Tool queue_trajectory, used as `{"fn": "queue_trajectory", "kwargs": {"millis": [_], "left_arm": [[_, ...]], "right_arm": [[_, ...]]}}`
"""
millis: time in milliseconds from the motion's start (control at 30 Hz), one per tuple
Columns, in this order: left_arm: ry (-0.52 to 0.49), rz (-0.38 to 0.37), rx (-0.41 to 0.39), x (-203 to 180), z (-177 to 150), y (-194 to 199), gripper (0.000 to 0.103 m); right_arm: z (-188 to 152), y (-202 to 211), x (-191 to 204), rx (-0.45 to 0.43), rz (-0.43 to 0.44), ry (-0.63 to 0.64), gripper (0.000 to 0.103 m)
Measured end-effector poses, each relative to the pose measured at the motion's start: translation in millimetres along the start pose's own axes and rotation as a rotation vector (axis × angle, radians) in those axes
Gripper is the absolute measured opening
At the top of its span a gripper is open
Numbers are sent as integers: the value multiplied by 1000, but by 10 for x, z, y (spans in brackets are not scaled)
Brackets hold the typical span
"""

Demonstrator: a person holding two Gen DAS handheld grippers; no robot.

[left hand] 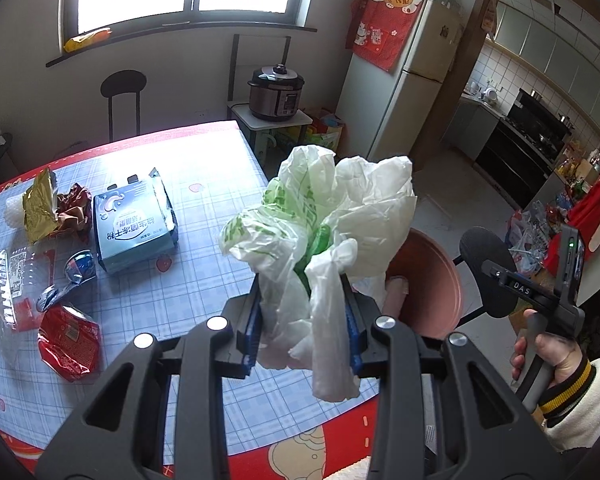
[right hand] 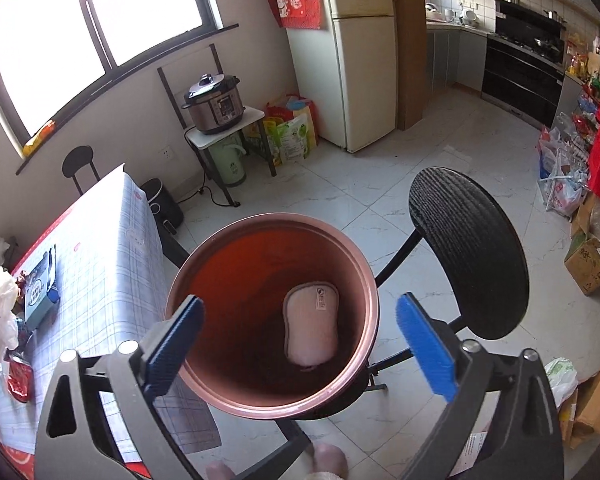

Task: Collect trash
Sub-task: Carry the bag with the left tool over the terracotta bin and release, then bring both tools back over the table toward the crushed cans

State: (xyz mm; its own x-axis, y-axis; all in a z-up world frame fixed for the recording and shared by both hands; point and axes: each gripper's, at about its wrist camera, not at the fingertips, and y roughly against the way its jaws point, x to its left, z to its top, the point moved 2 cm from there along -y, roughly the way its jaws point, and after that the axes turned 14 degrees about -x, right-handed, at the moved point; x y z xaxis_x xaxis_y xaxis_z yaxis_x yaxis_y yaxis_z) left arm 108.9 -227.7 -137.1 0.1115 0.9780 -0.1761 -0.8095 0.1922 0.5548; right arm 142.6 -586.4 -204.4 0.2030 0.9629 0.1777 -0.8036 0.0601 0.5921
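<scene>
Here my left gripper [left hand: 305, 320] was clamped on the crumpled white-and-green plastic bag [left hand: 320, 216], held above the table edge beside the round reddish-brown bin [right hand: 224, 396]. My right gripper [right hand: 300, 344] hung over that bin, its blue pads [right hand: 426, 350] spread apart.

Pressure cooker [right hand: 214, 104], fridge [right hand: 360, 52], stool [right hand: 468, 252]

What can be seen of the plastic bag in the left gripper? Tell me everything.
The plastic bag is thin, crumpled film, white and translucent with green print. It is bunched into a loose wad, clamped between the blue pads of the left gripper, billowing above them with a twisted tail hanging below. It is held up off the table, near its edge and next to the brown bin. Only the gripper touches it.
</scene>
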Motion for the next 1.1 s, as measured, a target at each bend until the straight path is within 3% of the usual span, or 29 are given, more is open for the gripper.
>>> {"fn": "queue_trajectory", "kwargs": {"millis": [267, 533, 700, 833, 967, 1100], "left_arm": [[-66, -115, 45, -379, -4, -317, 37], [-72, -270, 176, -1152, -92, -1162, 37], [-120, -272, 215, -1637, -172, -1605, 38], [-109, -337, 212, -1874, -196, -1707, 59], [-144, -342, 172, -1973, -152, -1683, 75], [-121, -310, 135, -1809, -23, -1621, 76]], "right_arm": [[63, 415, -143, -48, -33, -62, 98], [88, 619, -342, -66, -81, -79, 98], [50, 696, -504, -59, -120, -76, 98], [32, 776, -670, -71, -149, -95, 98], [15, 795, -785, -68, -161, -126, 98], [16, 795, -786, -76, -152, -131, 98]]}}
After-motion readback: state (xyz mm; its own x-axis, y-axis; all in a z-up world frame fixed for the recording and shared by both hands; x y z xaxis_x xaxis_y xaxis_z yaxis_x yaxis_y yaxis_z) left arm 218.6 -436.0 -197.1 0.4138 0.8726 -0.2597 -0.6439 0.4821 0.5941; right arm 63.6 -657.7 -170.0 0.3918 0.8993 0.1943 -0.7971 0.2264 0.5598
